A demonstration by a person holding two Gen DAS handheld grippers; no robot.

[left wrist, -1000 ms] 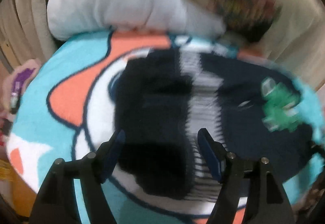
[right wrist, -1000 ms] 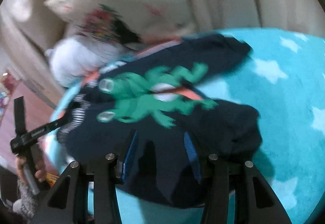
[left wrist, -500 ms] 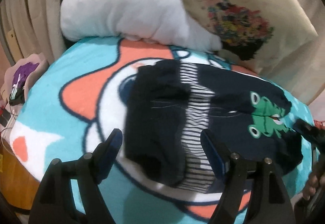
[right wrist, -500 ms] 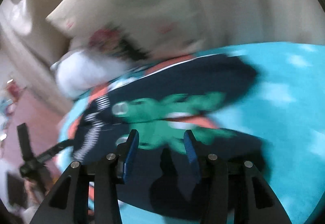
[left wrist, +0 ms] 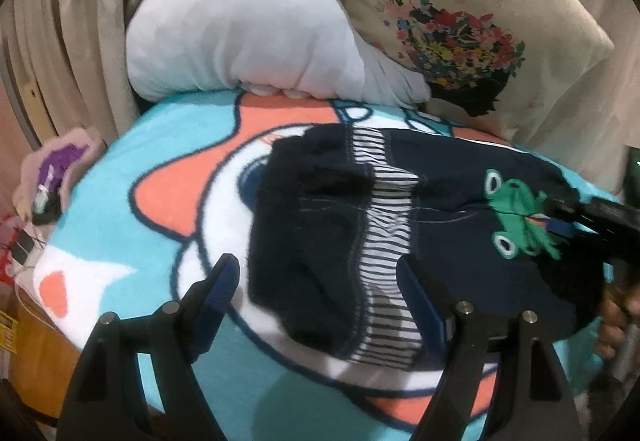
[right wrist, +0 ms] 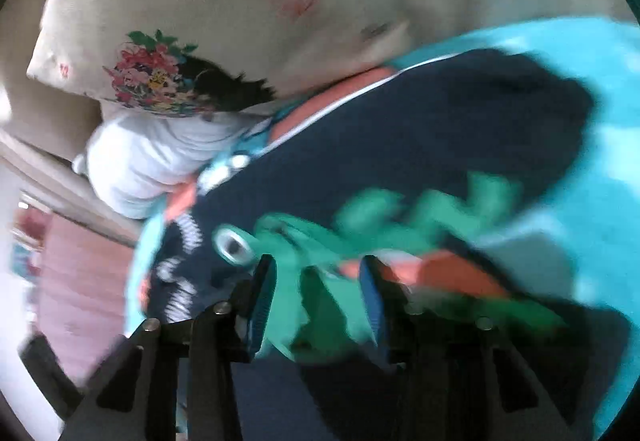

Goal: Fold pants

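Note:
The dark navy pants (left wrist: 320, 225) with a striped inner waistband and a green frog print (left wrist: 516, 217) lie crumpled on a turquoise, orange and white blanket (left wrist: 168, 169). My left gripper (left wrist: 320, 281) is open, held just above the near edge of the pants. In the right wrist view, my right gripper (right wrist: 316, 281) is open with its fingers straddling the frog print (right wrist: 320, 241) on the pants (right wrist: 400, 145); the frame is blurred. The right gripper also shows at the right edge of the left wrist view (left wrist: 560, 225).
A grey plush cushion (left wrist: 248, 45) and a cream pillow with a floral print (left wrist: 460, 25) lie behind the pants. Beige curtains hang at the back. A purple item (left wrist: 52, 173) lies at the left beside the bed.
My left gripper has drawn back and up, so the pants look smaller. My right gripper has moved forward onto the frog print, with its jaws a little wider.

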